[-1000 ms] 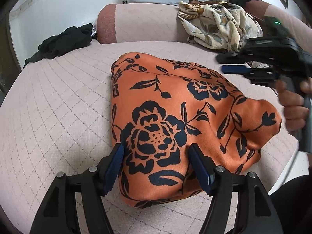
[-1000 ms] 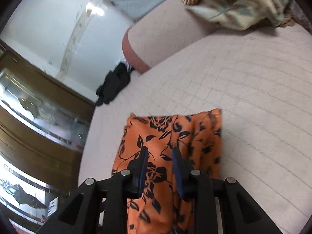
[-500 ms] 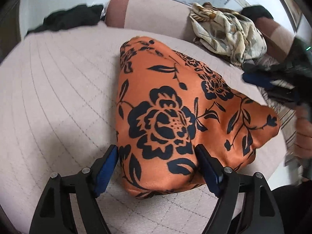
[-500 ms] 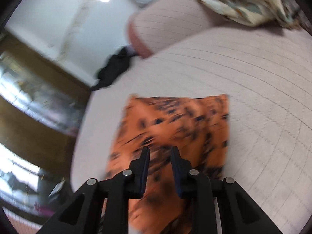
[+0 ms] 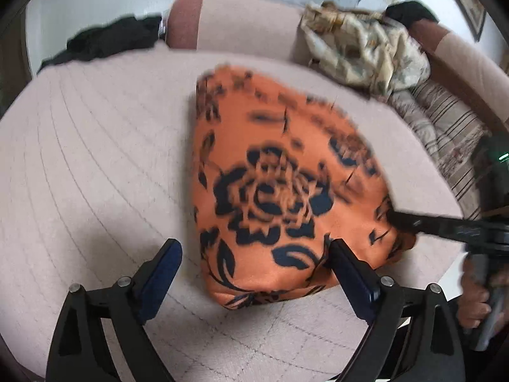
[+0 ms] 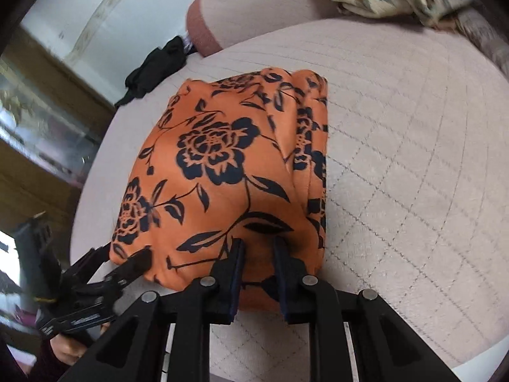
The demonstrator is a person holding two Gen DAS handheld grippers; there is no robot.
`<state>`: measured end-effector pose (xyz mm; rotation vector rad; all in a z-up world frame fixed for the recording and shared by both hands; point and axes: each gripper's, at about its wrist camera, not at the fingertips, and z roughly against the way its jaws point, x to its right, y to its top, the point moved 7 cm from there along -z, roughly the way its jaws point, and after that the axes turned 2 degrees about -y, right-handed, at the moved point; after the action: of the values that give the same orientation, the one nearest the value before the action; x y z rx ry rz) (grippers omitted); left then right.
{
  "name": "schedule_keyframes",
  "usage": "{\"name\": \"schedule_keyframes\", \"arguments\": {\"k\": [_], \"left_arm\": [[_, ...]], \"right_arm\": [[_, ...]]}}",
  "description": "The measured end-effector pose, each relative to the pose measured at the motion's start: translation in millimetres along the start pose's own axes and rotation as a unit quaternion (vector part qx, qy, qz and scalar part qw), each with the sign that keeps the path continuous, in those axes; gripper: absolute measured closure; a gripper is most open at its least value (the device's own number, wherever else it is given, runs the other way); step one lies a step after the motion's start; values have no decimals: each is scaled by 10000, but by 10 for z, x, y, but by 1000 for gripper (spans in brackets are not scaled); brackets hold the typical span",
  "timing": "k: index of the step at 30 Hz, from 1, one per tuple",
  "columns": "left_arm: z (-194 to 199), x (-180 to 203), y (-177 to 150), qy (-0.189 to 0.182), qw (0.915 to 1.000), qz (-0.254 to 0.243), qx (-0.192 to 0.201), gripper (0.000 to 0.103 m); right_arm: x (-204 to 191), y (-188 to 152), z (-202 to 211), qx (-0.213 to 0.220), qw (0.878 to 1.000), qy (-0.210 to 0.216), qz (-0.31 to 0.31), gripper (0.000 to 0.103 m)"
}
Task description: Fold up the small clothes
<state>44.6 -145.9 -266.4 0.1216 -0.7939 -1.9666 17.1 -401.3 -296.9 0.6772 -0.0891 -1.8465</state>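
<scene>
Right gripper [image 6: 257,254]: narrowed on orange floral cloth [image 6: 222,172] edge | left gripper [image 5: 251,267]: wide open, straddling cloth corner

I'm looking at an orange garment [image 5: 280,172] printed with dark navy roses and leaves, lying folded into a rough, puffy rectangle on the quilted pink surface. Its layered edges are showing as stacked pleats [image 6: 310,146] along one side in the right wrist view, and the near end is bunching up slightly. In the left wrist view it's blurring.
</scene>
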Motion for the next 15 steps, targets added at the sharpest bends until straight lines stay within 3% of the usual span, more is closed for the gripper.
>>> {"name": "schedule_keyframes", "arguments": {"k": [3,5,7,9,10,12,15], "left_arm": [[269,-11,182,81,9985,-152,523,10],[332,-70,290,430,9961,-292,709,10],[215,-175,318,891,9938,-370,558,9],[-72,-221,204,1302,9900,-536,-66,8],[-148,-222,169,1371,9886,-605,-149,8],[-146,-159,116,1403,9864,-824,248,8],[-137,-165,87,1354,9855,-964,336,7]], "right_arm": [[70,38,-30,-74,9995,190,-240,82],[78,35,-27,-81,9994,197,-275,82],[64,41,-52,-55,9997,117,-206,82],[77,33,-45,-27,9998,66,-159,82],[78,36,-51,-23,9998,66,-163,82],[79,26,-44,-40,9997,79,-209,82],[57,18,12,-75,9996,2,-258,81]]}}
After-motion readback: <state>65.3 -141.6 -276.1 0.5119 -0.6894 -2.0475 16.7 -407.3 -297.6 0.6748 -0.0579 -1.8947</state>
